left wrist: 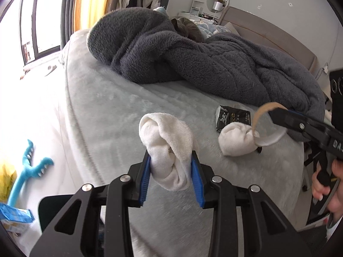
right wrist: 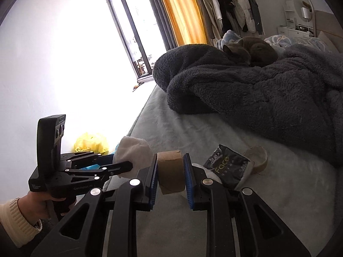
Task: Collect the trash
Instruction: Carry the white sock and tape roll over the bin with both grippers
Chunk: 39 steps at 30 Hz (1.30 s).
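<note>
Trash: left claw (left wrist: 170, 167) grips a white wad (left wrist: 169, 147), right claw (right wrist: 170, 176) a cardboard ring (right wrist: 170, 172), above the bed (left wrist: 111, 115).

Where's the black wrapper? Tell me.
The black wrapper lies on the grey bed cover, right of the right gripper, touching a white sock.

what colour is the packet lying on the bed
Black, with pale lettering reading "Face", on the packet; clearest in the right wrist view.
</note>
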Each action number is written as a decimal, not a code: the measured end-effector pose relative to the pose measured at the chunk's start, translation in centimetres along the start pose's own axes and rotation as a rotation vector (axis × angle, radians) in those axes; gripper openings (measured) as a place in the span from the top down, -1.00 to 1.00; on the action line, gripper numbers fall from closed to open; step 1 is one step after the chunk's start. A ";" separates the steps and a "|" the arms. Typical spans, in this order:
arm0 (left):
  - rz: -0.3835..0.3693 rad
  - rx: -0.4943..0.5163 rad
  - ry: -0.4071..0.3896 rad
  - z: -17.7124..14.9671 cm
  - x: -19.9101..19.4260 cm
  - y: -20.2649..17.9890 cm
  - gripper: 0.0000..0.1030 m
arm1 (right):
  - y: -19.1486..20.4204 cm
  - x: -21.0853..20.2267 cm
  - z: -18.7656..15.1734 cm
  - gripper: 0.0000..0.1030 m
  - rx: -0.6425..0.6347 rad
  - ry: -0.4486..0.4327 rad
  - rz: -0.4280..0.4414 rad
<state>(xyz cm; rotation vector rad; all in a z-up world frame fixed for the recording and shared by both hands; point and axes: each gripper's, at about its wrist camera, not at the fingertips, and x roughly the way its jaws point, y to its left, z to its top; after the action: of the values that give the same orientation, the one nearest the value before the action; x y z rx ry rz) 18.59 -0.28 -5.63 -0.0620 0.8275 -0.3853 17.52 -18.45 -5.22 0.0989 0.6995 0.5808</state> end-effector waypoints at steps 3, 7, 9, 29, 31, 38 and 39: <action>0.007 0.023 -0.005 -0.2 -0.8 0.4 0.27 | 1.1 1.1 0.4 0.56 -0.006 0.012 0.005; 0.021 0.045 -0.009 -0.8 -1.9 1.3 0.26 | 2.7 2.4 0.7 0.56 -0.010 0.024 0.011; 0.026 0.051 -0.007 -1.1 -2.4 1.9 0.26 | 3.7 3.2 1.0 0.56 -0.014 0.029 0.018; 0.104 -0.090 0.166 -6.7 -3.5 12.3 0.26 | 14.0 11.3 1.5 0.56 -0.041 0.130 0.086; 0.113 -0.105 0.187 -7.4 -3.4 13.2 0.26 | 14.9 12.3 1.6 0.56 -0.047 0.140 0.092; 0.122 -0.136 0.278 -10.2 -2.9 15.9 0.26 | 18.7 15.2 0.7 0.56 -0.082 0.192 0.124; 0.122 -0.143 0.289 -10.5 -3.0 16.3 0.25 | 19.1 15.5 0.6 0.56 -0.084 0.198 0.128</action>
<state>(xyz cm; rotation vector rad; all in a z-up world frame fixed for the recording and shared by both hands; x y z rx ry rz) 14.17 16.93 -13.99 -0.0893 1.1380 -0.2216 18.46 5.94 -8.46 0.0082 0.8640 0.7491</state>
